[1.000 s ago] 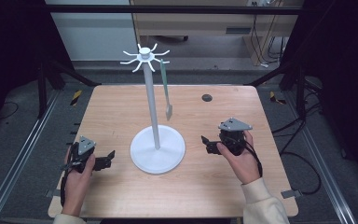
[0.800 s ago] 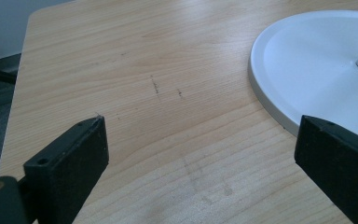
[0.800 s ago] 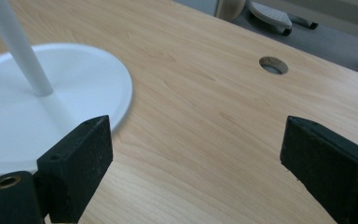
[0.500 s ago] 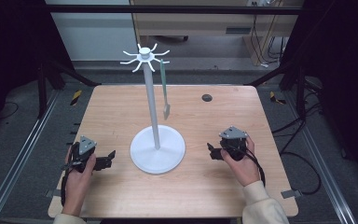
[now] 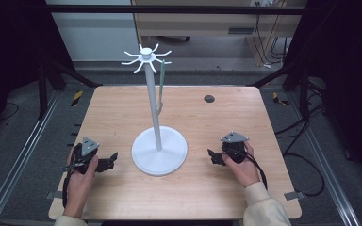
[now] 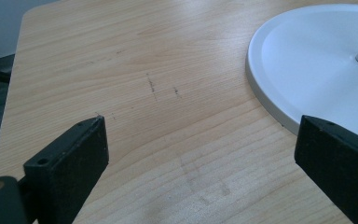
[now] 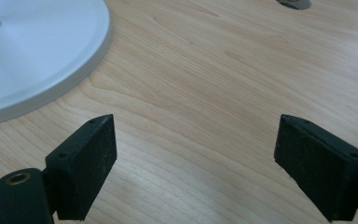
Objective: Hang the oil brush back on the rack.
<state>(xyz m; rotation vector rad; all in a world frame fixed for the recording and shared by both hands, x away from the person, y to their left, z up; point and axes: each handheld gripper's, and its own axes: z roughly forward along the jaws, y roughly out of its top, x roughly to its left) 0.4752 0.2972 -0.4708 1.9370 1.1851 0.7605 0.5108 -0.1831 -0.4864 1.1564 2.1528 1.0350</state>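
white stand is seen upright at the middle of the wooden table, round base flat on the wood, thin pole rising to a crown of short hooks. a slim green strip is hung from one hook on the far right side of the crown, dangling beside the pole; what it is cannot be told at this size. left gripper is held low over the table just left of the base, jaws spread wide with nothing between them; in the left gripper view the base rim is seen just ahead of the right-hand jaw, not touched. right gripper is held near the base on its right side, apart from it, jaws also spread wide and empty; in the right gripper view bare wood is seen between the jaws and the base edge lies up and to the left. each gripper is gripped by a hand, left hand and right hand, forearms entering from the near edge. a small dark round disc is set in the table surface far right of the pole, well apart from both grippers. dark floor and metal rails are seen around the table
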